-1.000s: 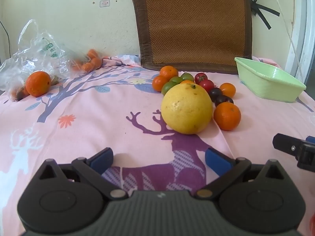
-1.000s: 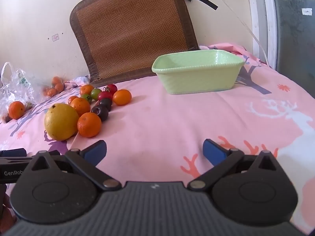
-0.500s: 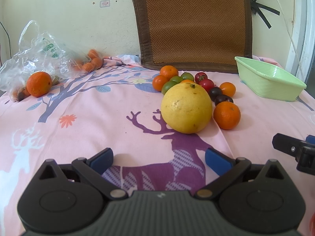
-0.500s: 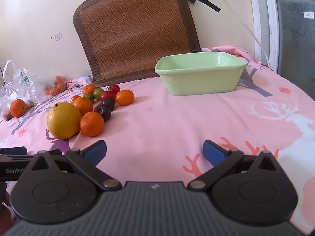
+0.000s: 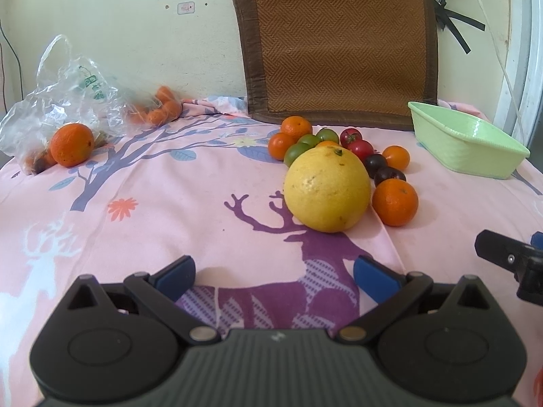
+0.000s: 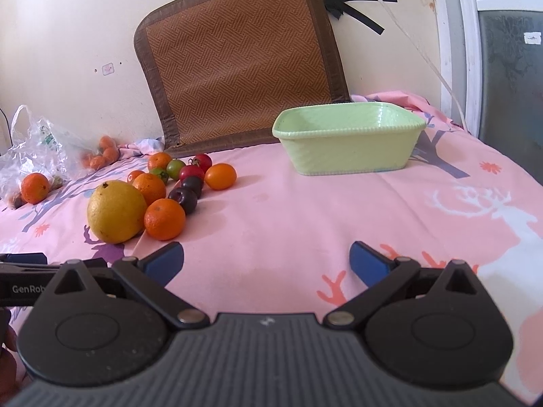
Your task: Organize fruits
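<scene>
A big yellow grapefruit (image 5: 326,189) lies on the pink cloth in front of a cluster of small fruits: oranges (image 5: 394,202), red tomatoes (image 5: 359,149), green fruits (image 5: 296,153) and dark plums (image 5: 389,173). The cluster also shows in the right wrist view (image 6: 176,183). A light green basket (image 6: 349,142) stands empty to the right. My left gripper (image 5: 275,273) is open and empty, just short of the grapefruit. My right gripper (image 6: 266,259) is open and empty over bare cloth, between the cluster and the basket.
A clear plastic bag (image 5: 64,101) with an orange (image 5: 72,144) beside it lies far left, with small orange fruits (image 5: 163,110) behind. A brown woven mat (image 5: 339,44) leans on the wall. A white cable (image 6: 420,54) hangs at the right.
The right wrist view has swung left and lower, so the fruit cluster and basket sit further right. The left gripper has barely moved. Both grippers stay open.
</scene>
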